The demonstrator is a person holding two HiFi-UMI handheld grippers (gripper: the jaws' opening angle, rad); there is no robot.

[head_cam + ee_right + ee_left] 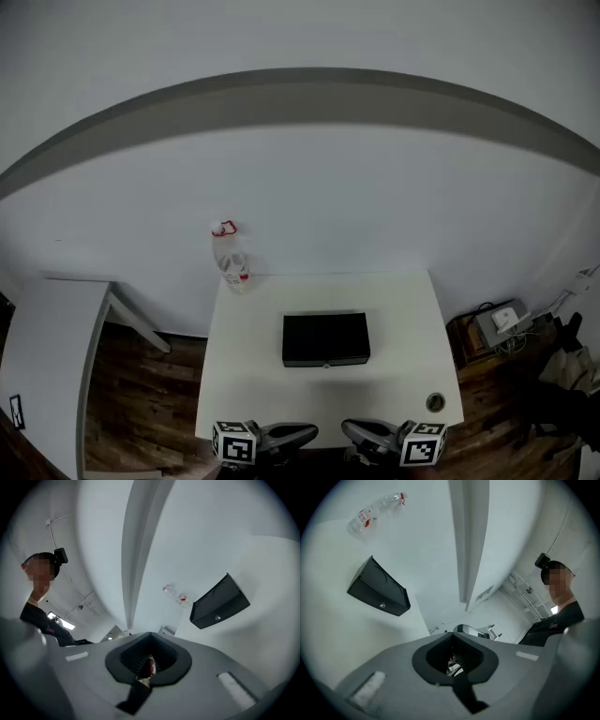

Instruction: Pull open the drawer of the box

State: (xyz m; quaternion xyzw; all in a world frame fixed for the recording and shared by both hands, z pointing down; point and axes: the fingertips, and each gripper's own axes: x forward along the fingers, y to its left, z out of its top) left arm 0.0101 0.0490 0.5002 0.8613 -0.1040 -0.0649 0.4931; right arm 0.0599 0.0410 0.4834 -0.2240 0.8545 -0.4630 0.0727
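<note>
Both grippers are held level at the near edge of the table (412, 319), the left gripper (302, 434) and the right gripper (356, 431) with tips turned toward each other. This is judged to be a waiting posture, with nothing yet reached for. Each pair of jaws is seen pressed fully together, and nothing is held between them.

Past them, a stretch of bare white tabletop is left before the box (326, 336), which is set flat near the middle of the table, well apart from both grippers. Its drawer (326, 359) is turned toward the person and is seen flush with the box — not yet pulled out. A small knob (326, 366) is fixed at the middle of its front, presumably so that it can be taken from the near side. The jaws would have to be parted before that knob could be gripped.

Farther off, a clear plastic bottle (232, 258) is seen at the far left corner of the table — out of the way of any pull.
</note>
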